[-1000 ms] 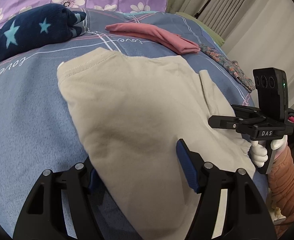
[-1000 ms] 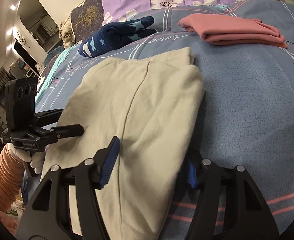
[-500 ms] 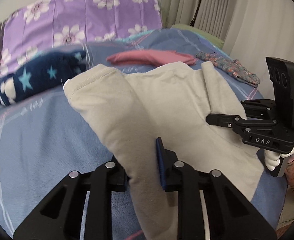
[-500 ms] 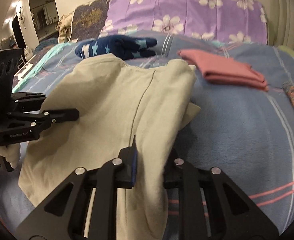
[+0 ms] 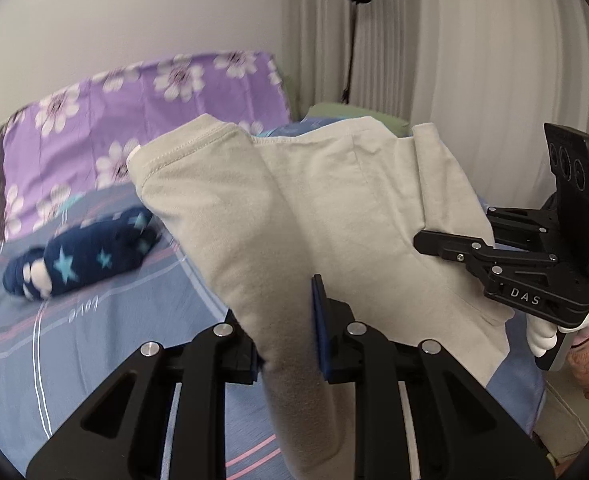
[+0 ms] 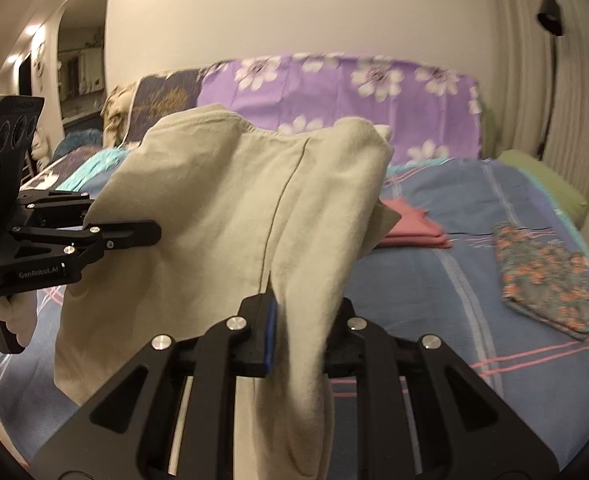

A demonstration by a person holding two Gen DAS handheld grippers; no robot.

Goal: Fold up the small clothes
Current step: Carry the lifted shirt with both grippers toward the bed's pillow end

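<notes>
A beige garment [image 5: 314,208] hangs lifted above the blue bed sheet [image 5: 54,360]. My left gripper [image 5: 286,320] is shut on one bunched edge of it, cloth filling the gap between the blue pads. In the right wrist view the same garment [image 6: 230,208] spreads between both hands, and my right gripper [image 6: 298,320] is shut on its other edge. Each gripper shows in the other's view: the right gripper [image 5: 454,240] at the cloth's right side, the left gripper [image 6: 134,234] at its left side, both held by white-gloved hands.
A rolled navy star-print garment [image 5: 82,256] lies on the bed at left. A folded pink garment [image 6: 410,228] and a floral piece [image 6: 546,276] lie to the right. Purple flowered bedding [image 6: 334,88] backs the bed; a green pillow [image 6: 542,184], curtains and a lamp stand [image 5: 354,40] stand at right.
Both grippers went from open around the flat beige garment to shut on its edges, then rose, lifting it off the bed. The views tilted up toward the wall.
</notes>
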